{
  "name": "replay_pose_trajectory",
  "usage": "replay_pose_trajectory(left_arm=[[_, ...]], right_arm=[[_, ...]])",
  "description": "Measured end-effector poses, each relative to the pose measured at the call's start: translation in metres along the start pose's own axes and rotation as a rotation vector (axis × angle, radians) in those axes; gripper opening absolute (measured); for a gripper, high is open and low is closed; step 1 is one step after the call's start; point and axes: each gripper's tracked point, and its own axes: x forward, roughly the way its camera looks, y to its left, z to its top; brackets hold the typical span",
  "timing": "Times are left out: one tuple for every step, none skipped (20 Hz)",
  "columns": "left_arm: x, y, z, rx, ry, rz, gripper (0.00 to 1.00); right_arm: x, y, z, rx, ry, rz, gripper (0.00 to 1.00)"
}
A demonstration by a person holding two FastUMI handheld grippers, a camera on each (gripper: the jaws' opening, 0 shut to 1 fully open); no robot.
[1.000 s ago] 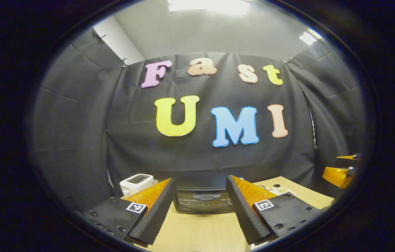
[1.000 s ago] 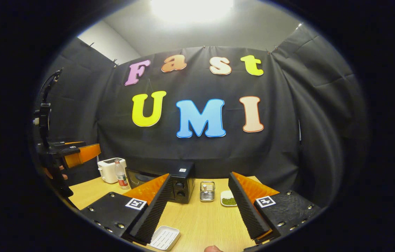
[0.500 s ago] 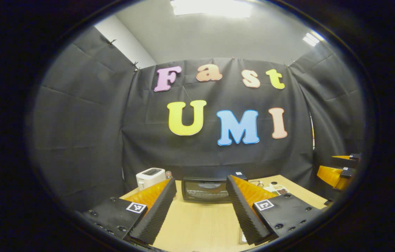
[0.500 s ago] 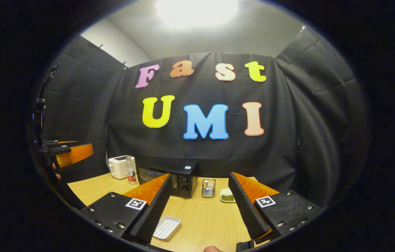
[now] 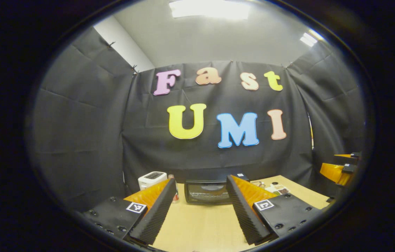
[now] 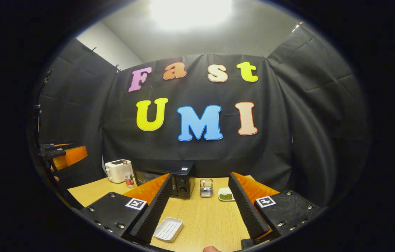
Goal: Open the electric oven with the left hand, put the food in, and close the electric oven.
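Well, both grippers hover above the wooden table [image 6: 204, 217], left gripper [image 5: 200, 213] and right gripper [image 6: 197, 213] each spread wide, gripping nothing. Beyond them sits the electric oven [image 5: 207, 192], door closed.

wooden table [image 6: 204, 220] carries oven [image 6: 180, 182], toaster [image 6: 117, 170], bottle [image 6: 126, 175], white tray [image 6: 168, 229] (nearest).

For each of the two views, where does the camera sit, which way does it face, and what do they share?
Left gripper view: rides the left gripper, facing the closed electric oven head-on across the wooden table; its two fingers spread at the bottom, right gripper at the right edge.
Right gripper view: rides the right gripper, facing the table from farther right; its fingers spread, left gripper at the left edge, white tray below.
Shared: oven, white toaster, bottle, table.
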Motion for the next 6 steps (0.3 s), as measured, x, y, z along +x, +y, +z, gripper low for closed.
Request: replay_pose_trajectory(left_arm=[[0.001,0.0,0.001,-0.002,-0.003,-0.003,1.0],[0.002,-0.001,0.002,-0.005,-0.007,-0.008,1.0],[0.003,-0.001,0.001,-0.004,-0.008,-0.009,1.0],[0.005,-0.001,0.0,-0.001,-0.008,-0.013,1.0],[0.006,-0.003,-0.002,0.001,-0.008,-0.016,1.0],[0.007,-0.003,-0.001,0.001,-0.009,-0.02,1.0]], right_arm=[[0.001,0.001,0.0,-0.001,0.003,0.0,0.97],[0.003,0.001,0.001,-0.002,0.004,-0.002,0.97],[0.003,0.001,0.003,-0.002,0.002,-0.005,0.97],[0.004,0.001,0.006,-0.003,-0.005,-0.01,0.97],[0.005,0.001,0.009,-0.004,-0.012,-0.012,0.98],[0.007,0.0,0.011,-0.006,-0.018,-0.015,0.98]])
